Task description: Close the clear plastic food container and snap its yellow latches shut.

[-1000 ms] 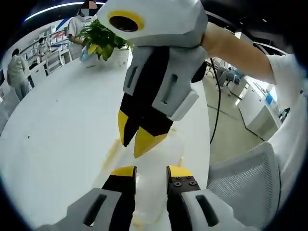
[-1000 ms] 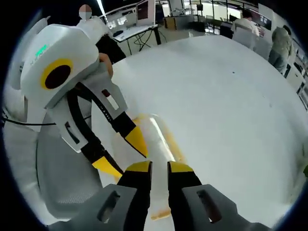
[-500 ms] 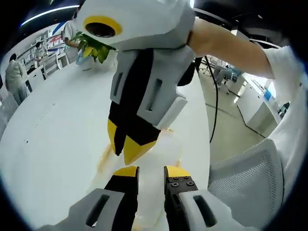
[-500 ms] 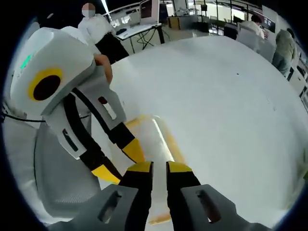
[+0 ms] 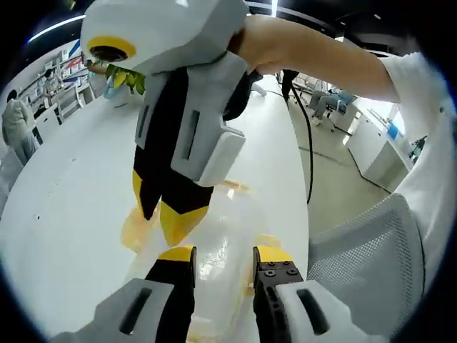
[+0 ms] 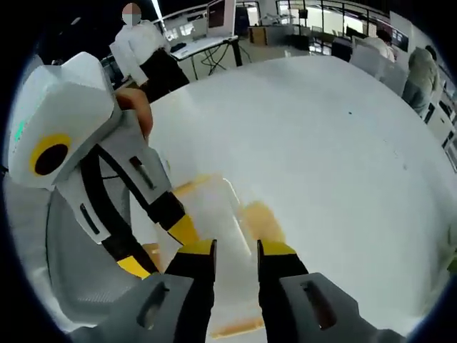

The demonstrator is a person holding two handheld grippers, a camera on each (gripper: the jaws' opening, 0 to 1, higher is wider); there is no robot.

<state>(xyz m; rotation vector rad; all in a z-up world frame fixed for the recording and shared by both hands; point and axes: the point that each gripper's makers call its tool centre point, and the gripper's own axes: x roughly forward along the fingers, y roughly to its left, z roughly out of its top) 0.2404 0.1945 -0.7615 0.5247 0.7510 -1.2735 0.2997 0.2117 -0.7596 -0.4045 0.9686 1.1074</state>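
Hovering over the clear plastic container [image 5: 214, 264] with translucent yellow latches [image 6: 260, 218]; left gripper [image 5: 223, 254] and right gripper [image 6: 235, 249] both parted.

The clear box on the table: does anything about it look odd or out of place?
Nothing spilled or broken. The clear box lies flat on the white table, and one yellow latch sticks out sideways, apparently not snapped down.

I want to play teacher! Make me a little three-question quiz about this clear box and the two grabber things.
1. True or false: the clear plastic food container rests on a white table.
2. What colour are the tips of the left gripper and the right gripper?
3. Which stands at the table's far end in the left gripper view: A) leafy green potted plant, B) red kettle, C) blue bucket?

Key: 1 true; 2 yellow; 3 A.
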